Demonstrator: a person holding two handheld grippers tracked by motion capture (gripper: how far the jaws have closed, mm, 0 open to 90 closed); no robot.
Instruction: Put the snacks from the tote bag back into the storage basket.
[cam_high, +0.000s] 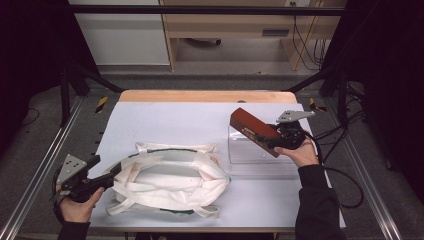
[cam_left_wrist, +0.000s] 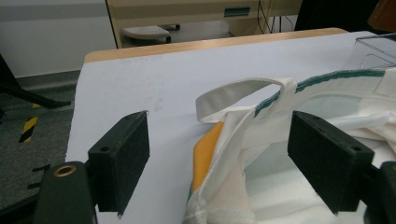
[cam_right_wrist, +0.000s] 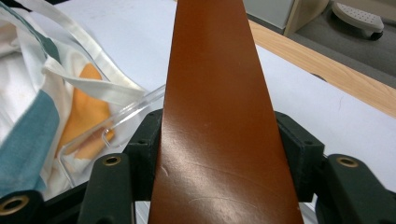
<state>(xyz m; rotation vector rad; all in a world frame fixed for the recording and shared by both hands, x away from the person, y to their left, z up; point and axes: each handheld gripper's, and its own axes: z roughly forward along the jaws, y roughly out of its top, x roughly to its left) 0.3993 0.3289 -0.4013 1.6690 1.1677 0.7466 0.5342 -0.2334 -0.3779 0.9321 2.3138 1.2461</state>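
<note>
Lower left, the left gripper (cam_high: 107, 177) stands spread around the white cloth bag's rim (cam_left_wrist: 243, 126); right gripper (cam_right_wrist: 219, 154) pinches a glossy brown flat box (cam_high: 255, 132), probably bag-bound—approach low.

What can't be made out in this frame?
- Print on the brown box: too small in the high view; cut off by the frame in the right gripper view.
- Inside of the cloth bag: folds cover it.
- Whether the left gripper touches the bag's rim: unclear.

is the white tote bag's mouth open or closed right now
Open. The tote bag lies flat with its rim spread in a wide loop, inside showing.
</note>
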